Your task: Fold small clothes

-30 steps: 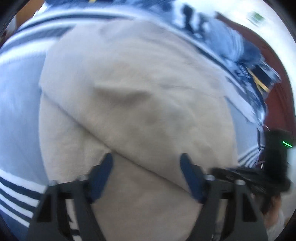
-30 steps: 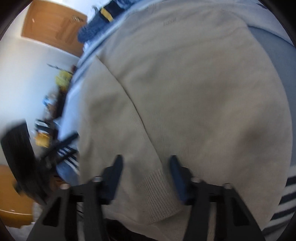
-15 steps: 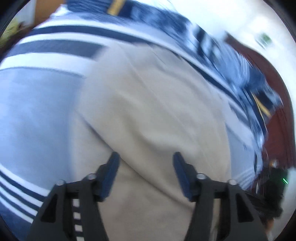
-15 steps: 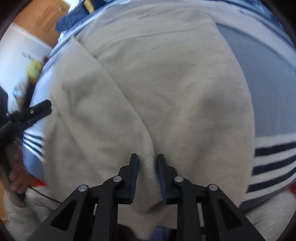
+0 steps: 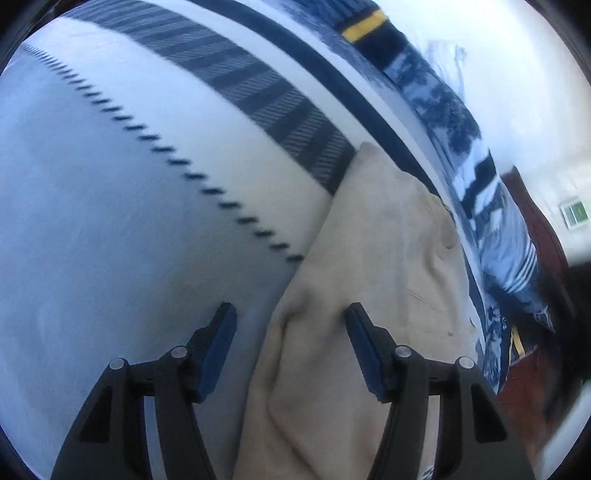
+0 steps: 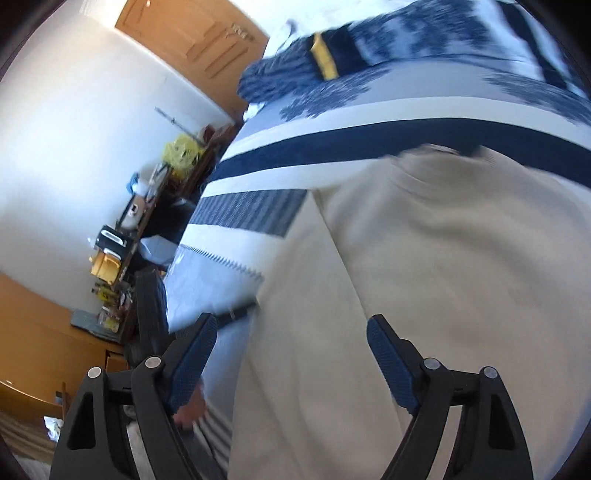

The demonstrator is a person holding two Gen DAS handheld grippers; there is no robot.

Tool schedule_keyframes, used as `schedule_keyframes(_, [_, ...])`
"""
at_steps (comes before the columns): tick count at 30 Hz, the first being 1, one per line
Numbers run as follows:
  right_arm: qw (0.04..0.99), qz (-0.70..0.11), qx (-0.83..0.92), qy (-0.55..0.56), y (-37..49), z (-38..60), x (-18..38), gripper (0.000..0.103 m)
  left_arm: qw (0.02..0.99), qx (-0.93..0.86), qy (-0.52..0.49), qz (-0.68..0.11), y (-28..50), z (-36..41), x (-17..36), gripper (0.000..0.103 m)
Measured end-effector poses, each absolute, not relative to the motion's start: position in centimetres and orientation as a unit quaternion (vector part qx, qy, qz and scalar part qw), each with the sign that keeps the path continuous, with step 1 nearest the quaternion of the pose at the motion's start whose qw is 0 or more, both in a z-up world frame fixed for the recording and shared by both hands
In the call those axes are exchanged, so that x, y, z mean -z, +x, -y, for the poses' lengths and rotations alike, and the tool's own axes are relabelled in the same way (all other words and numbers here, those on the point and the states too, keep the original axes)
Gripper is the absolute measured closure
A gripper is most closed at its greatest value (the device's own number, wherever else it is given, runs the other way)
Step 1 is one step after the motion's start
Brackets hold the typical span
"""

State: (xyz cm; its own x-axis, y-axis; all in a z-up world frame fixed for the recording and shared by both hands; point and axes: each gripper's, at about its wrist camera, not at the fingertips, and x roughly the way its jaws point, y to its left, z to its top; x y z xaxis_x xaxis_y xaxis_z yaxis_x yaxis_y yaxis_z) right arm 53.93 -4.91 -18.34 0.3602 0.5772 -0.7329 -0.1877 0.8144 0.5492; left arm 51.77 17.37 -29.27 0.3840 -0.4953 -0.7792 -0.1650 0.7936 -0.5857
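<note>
A beige knit sweater (image 5: 376,280) lies partly folded on a blue-and-white striped bedspread (image 5: 110,221). My left gripper (image 5: 291,347) hovers over the sweater's left edge. Its jaws are closing, with the edge of the cloth below the gap and neither pad pressing on it. In the right wrist view the sweater (image 6: 424,258) fills the lower right. My right gripper (image 6: 293,360) hangs above it; its jaws are opening wide and hold nothing. A hand (image 6: 188,410) on the black left gripper body (image 6: 147,317) shows behind the left finger.
A blue patterned cloth with a yellow tag (image 6: 325,59) lies at the far end of the bed (image 6: 332,147). Left of the bed are a cluttered shelf (image 6: 147,206), a white wall and a wooden door (image 6: 192,33). Dark wooden furniture (image 5: 535,229) stands at the right.
The right gripper, shut on the sweater's ribbed edge half a second ago, has let go, opened wide and lifted away. The left gripper has slid to the sweater's left edge and rolled.
</note>
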Motion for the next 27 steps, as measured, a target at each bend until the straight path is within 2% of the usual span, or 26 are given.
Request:
schedule_keyframes(1, [0.799, -0.519, -0.243, 0.181, 55.9, 3.8, 18.9, 0.025, 0.775, 0.112, -0.305, -0.542, 52.0, -17.4, 29.3, 0.043])
schedule_keyframes(2, [0.794, -0.53, -0.242, 0.172, 58.6, 2.4, 19.9, 0.028, 0.775, 0.115, -0.31, -0.539, 52.2, -17.5, 29.4, 0.046])
schedule_keyframes(4, [0.79, -0.543, -0.239, 0.154, 62.1, 0.6, 21.7, 0.034, 0.77, 0.116, -0.32, -0.54, 52.6, -18.1, 30.1, 0.062])
schedule_keyframes(6, [0.789, -0.556, -0.217, 0.147, 66.3, -0.9, 23.7, 0.037, 0.756, 0.131, -0.337, -0.546, 52.5, -18.9, 30.9, 0.09])
schedule_keyframes(7, [0.785, -0.564, -0.214, 0.145, 68.0, -1.5, 24.7, 0.041, 0.751, 0.135, -0.339, -0.55, 52.5, -19.0, 31.1, 0.098])
schedule_keyframes(8, [0.779, -0.573, -0.208, 0.145, 69.3, -2.0, 25.7, 0.046, 0.751, 0.132, -0.34, -0.551, 52.4, -19.2, 31.2, 0.098])
schedule_keyframes(9, [0.771, -0.583, -0.208, 0.147, 69.9, -2.2, 26.5, 0.06, 0.756, 0.129, -0.341, -0.543, 52.0, -19.7, 31.0, 0.099])
schedule_keyframes(10, [0.763, -0.596, -0.208, 0.139, 70.4, -2.8, 27.4, 0.087, 0.766, 0.13, -0.344, -0.527, 51.8, -20.1, 30.1, 0.099])
schedule_keyframes(11, [0.765, -0.601, -0.195, 0.124, 70.5, -3.1, 27.7, 0.1, 0.779, 0.131, -0.345, -0.506, 51.6, -20.7, 28.9, 0.099])
schedule_keyframes(14, [0.794, -0.555, -0.209, 0.133, 70.7, -3.1, 24.9, 0.1, 0.793, 0.132, -0.35, -0.481, 51.0, -21.9, 27.1, 0.099])
schedule_keyframes(17, [0.811, -0.53, -0.21, 0.132, 71.0, -3.6, 23.0, 0.1, 0.788, 0.102, -0.343, -0.501, 51.6, -21.8, 28.7, 0.098])
schedule_keyframes(19, [0.805, -0.548, -0.197, 0.112, 71.5, -4.6, 24.6, 0.1, 0.781, 0.053, -0.325, -0.531, 52.4, -22.0, 30.5, 0.098])
schedule_keyframes(20, [0.797, -0.565, -0.191, 0.1, 71.8, -5.3, 26.2, 0.099, 0.781, 0.044, -0.321, -0.534, 52.5, -22.2, 30.8, 0.102])
schedule_keyframes(22, [0.781, -0.594, -0.175, 0.08, 71.8, -5.3, 28.7, 0.096, 0.782, 0.04, -0.326, -0.53, 52.6, -22.8, 30.4, 0.102])
schedule_keyframes(24, [0.78, -0.592, -0.17, 0.11, 71.0, -4.1, 28.3, 0.094, 0.797, 0.029, -0.32, -0.512, 52.1, -23.1, 29.0, 0.099])
schedule_keyframes(25, [0.787, -0.579, -0.172, 0.127, 69.8, -3.0, 26.8, 0.085, 0.81, 0.032, -0.303, -0.501, 51.9, -22.6, 27.7, 0.097])
schedule_keyframes(26, [0.794, -0.565, -0.178, 0.134, 68.3, -2.0, 25.6, 0.077, 0.815, 0.036, -0.293, -0.499, 51.9, -22.4, 27.3, 0.087])
schedule_keyframes(27, [0.805, -0.547, -0.185, 0.135, 66.2, -1.0, 23.7, 0.053, 0.82, 0.043, -0.282, -0.496, 51.7, -21.8, 26.6, 0.076])
